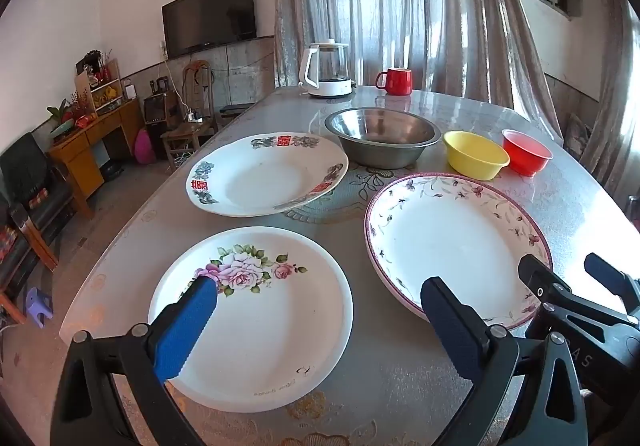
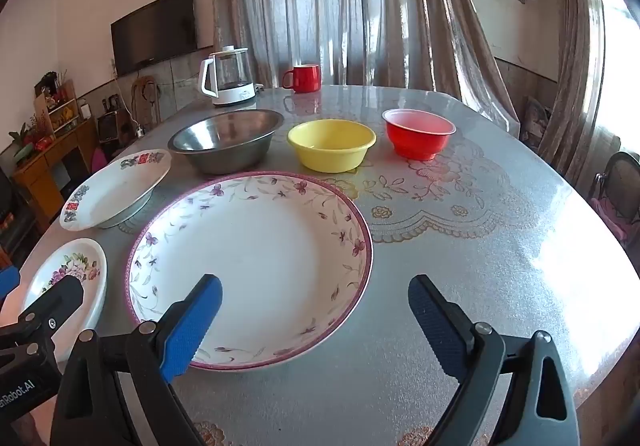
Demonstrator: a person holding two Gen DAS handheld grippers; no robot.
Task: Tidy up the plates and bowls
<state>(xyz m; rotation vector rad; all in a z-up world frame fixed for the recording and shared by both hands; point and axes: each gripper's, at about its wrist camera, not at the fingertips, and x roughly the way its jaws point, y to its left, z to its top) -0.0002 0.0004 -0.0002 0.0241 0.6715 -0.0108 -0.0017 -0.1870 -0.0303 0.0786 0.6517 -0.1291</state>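
Three plates lie on the table. A white rose-print plate (image 1: pixel 256 318) (image 2: pixel 68 282) is nearest, under my open left gripper (image 1: pixel 320 310). To its right is a large purple-rimmed floral plate (image 1: pixel 456 246) (image 2: pixel 252 266), whose near right edge lies below my open right gripper (image 2: pixel 314 310). Behind sits a plate with red characters (image 1: pixel 268 176) (image 2: pixel 116 186). Further back stand a steel bowl (image 1: pixel 380 136) (image 2: pixel 226 140), a yellow bowl (image 1: pixel 476 154) (image 2: pixel 332 144) and a red bowl (image 1: pixel 526 152) (image 2: pixel 418 132). Nothing is between either pair of fingers. The right gripper also shows at the right edge of the left wrist view.
A white kettle (image 1: pixel 326 70) (image 2: pixel 230 76) and a red mug (image 1: pixel 396 80) (image 2: pixel 304 78) stand at the table's far edge before the curtains. The table (image 2: pixel 480 246) has a glossy patterned cover. Chairs and a wooden cabinet (image 1: pixel 92 142) stand to the left.
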